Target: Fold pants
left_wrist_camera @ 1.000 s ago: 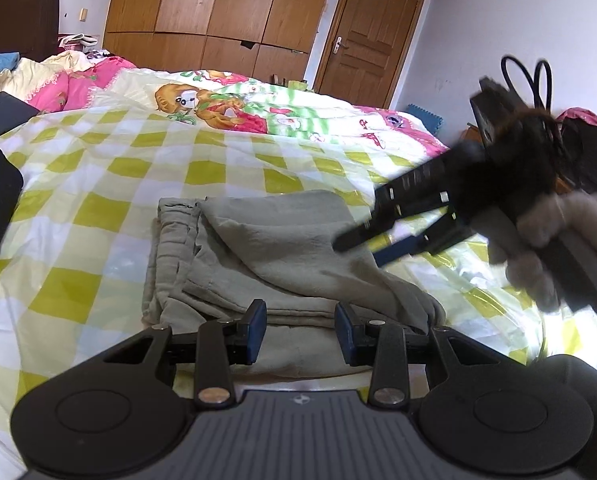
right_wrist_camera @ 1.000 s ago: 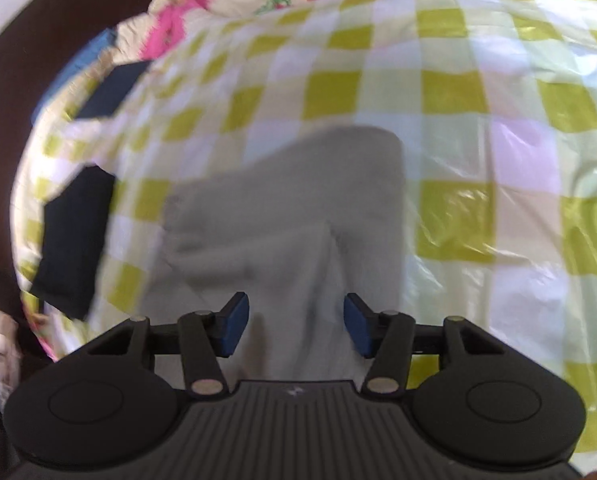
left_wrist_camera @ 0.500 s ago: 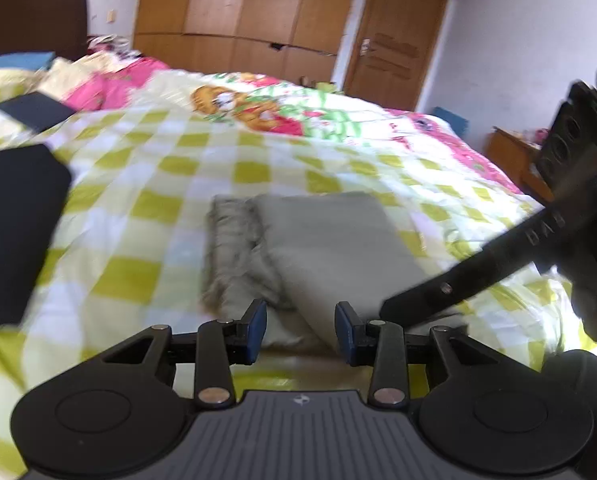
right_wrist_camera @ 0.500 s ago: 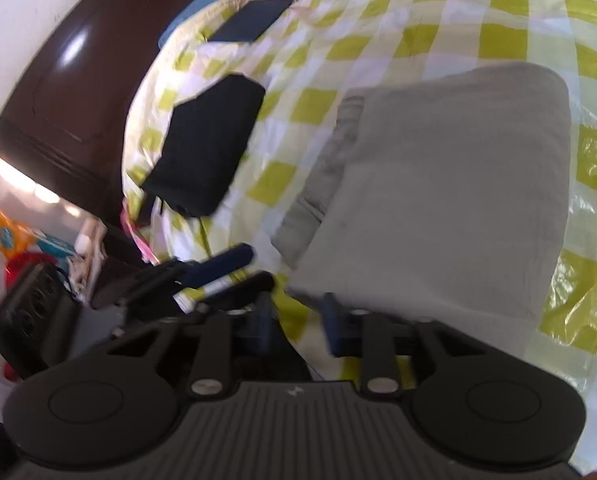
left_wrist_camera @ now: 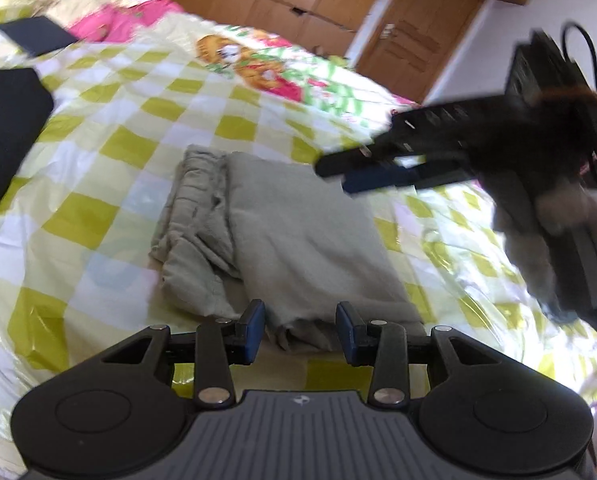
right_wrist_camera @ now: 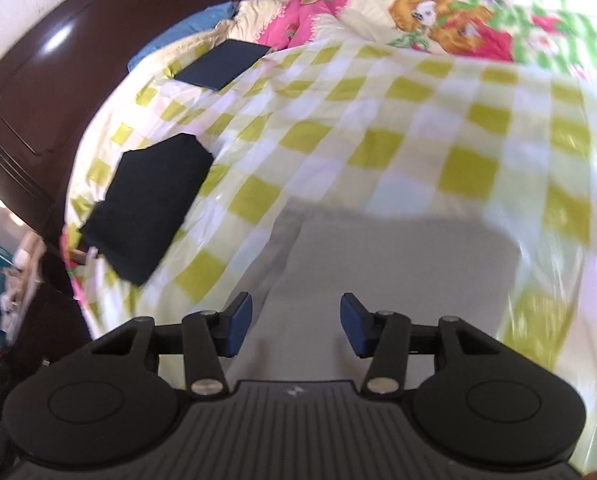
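Left wrist view: the pants (left_wrist_camera: 282, 236) lie folded on the bed (left_wrist_camera: 110, 148); the left claw (left_wrist_camera: 300, 332) hangs released at their near edge. Right wrist view: the right claw (right_wrist_camera: 296, 328) is released above them. Probably just square the bunched waistband side gently.

My left gripper (left_wrist_camera: 299, 330): matte black body, ribbed grey centre panel with a small logo, two round black discs at the sides, silver screws on the linkage arms, blue pads (left_wrist_camera: 254, 330) on the fingers. My right gripper (right_wrist_camera: 296, 328) is built the same. In the left view it appears black, blurred, with looping black cables, held in a grey-gloved hand (left_wrist_camera: 554, 232).
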### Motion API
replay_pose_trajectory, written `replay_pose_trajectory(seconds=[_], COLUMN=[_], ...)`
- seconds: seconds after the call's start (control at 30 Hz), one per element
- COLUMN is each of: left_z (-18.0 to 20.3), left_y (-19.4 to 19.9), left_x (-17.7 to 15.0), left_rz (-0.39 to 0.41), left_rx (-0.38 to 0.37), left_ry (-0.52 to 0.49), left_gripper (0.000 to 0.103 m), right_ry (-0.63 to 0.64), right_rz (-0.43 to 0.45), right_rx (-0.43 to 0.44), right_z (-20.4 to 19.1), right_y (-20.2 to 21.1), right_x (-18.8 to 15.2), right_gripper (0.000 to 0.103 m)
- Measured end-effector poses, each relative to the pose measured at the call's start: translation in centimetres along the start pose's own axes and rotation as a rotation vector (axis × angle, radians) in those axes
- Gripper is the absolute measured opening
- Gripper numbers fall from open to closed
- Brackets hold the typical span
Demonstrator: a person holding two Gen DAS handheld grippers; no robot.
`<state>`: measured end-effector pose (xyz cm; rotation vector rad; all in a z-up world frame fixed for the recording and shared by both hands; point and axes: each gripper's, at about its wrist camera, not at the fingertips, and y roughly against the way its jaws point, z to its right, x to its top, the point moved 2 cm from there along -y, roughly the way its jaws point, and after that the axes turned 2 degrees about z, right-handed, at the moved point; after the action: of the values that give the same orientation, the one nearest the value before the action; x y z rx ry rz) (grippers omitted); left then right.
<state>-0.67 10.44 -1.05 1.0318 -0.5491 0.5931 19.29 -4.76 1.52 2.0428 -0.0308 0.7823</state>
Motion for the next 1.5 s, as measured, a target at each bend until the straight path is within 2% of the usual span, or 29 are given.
replay_pose_trajectory(seconds=[0.13,0.2,0.23,0.33,0.5,0.6,0.63,0.7,0.73,0.77,0.9,1.07,1.17,1.3,1.5], left_z=[-0.2,0.1,0.2,0.7,1.7,2.1,2.3,2.6,2.7,2.7,2.1,0.8,-0.6,-2.7,-7.5], left_y=[-1.1,-1.5,-1.6,-1.7,-1.5,-1.5,-1.5,-1.3,-1.2,-1.1,-0.5,0.9,2.3,3.1,2.6], left_x=[0.4,0.3,0.2,-0.1,-0.1,0.0,0.0,0.0,0.0,0.1,0.6,2.4,3.6,3.8,3.3], left_rz=[-0.009,-0.006,-0.005,0.005,0.048,0.069,0.073,0.084,0.092,0.1,0.121,0.187,0.234,0.251,0.213], left_rx=[0.062,0.074,0.068,0.052,0.015,-0.003,-0.011,-0.02,-0.019,-0.02,-0.043,-0.05,-0.033,0.022,0.075], left_ry=[0.017,-0.004,-0.013,-0.042,-0.107,-0.131,-0.136,-0.151,-0.159,-0.161,-0.129,-0.085,-0.046,-0.014,0.091], left_gripper=[0.05,0.041,0.033,0.026,0.024,0.024,0.024,0.024,0.024,0.024,0.022,0.022,0.022,0.022,0.022], right_ry=[0.019,-0.005,-0.006,0.034,0.121,0.18,0.192,0.206,0.187,0.153,0.097,-0.034,-0.036,-0.007,-0.033], right_rz=[-0.055,-0.086,-0.096,-0.128,-0.221,-0.239,-0.244,-0.267,-0.281,-0.294,-0.244,-0.108,-0.067,-0.082,-0.141], right_rx=[-0.025,-0.034,-0.052,-0.116,-0.21,-0.276,-0.292,-0.313,-0.306,-0.295,-0.257,-0.181,-0.149,-0.123,-0.089], right_z=[0.1,0.1,0.0,-0.9,-2.3,-2.9,-2.9,-2.5,-2.1,-1.7,-1.3,-0.8,-1.9,-4.1,-5.9], right_y=[-3.6,-5.1,-5.6,-7.1,-8.5,-8.8,-8.9,-9.2,-9.2,-9.1,-6.8,-3.5,-2.9,-5.2,-11.2], right_x=[3.0,3.6,3.8,3.7,2.7,2.7,2.8,3.1,3.2,3.3,3.9,6.0,7.4,8.2,8.4], right_gripper=[0.056,0.056,0.056,0.056,0.057,0.057,0.055,0.04,0.021,0.01,0.007,0.007,0.007,0.007,0.007])
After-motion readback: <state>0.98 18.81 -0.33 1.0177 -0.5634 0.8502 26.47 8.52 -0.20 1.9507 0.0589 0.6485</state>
